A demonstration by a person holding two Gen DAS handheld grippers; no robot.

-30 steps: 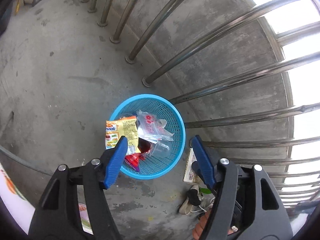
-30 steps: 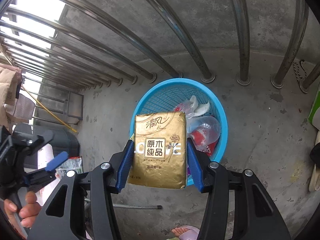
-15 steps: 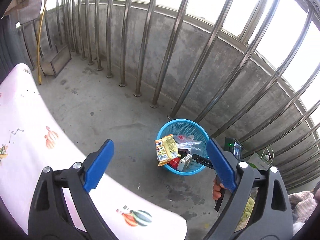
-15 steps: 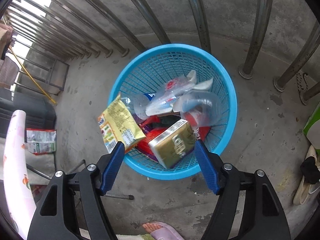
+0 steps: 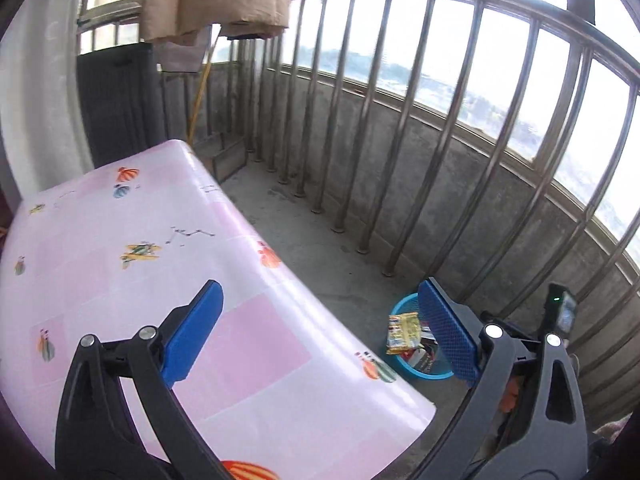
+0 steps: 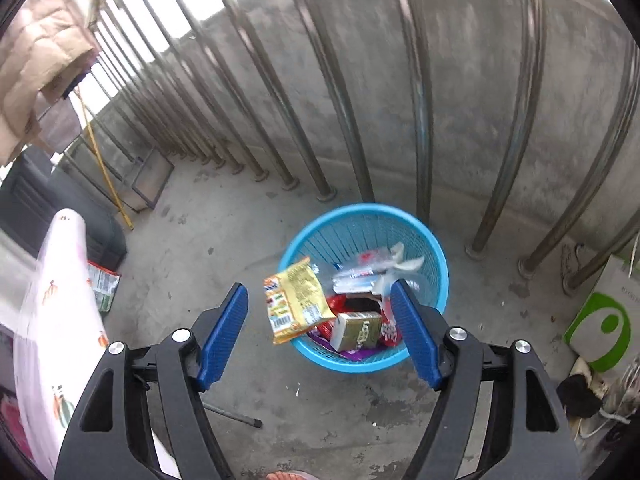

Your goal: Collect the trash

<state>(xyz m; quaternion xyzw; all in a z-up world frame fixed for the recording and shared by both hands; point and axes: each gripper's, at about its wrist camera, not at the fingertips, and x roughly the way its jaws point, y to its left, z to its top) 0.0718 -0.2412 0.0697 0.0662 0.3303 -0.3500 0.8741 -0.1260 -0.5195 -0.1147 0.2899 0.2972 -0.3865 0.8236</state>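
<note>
- Since one second ago, the gold tissue pack (image 6: 357,330) has left the right gripper (image 6: 320,334) and now lies inside the blue basket (image 6: 438,264); the view of this gripper has pulled back from the basket.
- Both grippers have just been opening their jaws. The fingers (image 6: 414,332) of the right gripper stand wide apart and nothing is between them.
- The left gripper (image 5: 318,332) now looks over the pink table (image 5: 120,280) instead of straight down on the basket. Its fingers (image 5: 192,340) are spread very wide and hold nothing.
- The blue basket stands on the concrete floor (image 6: 224,240), near the foot of the metal railing (image 6: 332,80) and beside the corner of the table.
- In the basket lie the tissue pack at the near side, some clear plastic wrappers (image 6: 368,270) at the far side, and red packaging (image 6: 340,304) under them.
- The yellow snack bag (image 6: 298,300) leans over the left rim of the basket, partly outside.
- From the left wrist view the basket (image 5: 424,374) is half hidden behind the right finger of the left gripper; the snack bag (image 5: 403,330) shows at its rim.
- One green packet (image 6: 105,282) lies on the floor under the table edge.
</note>
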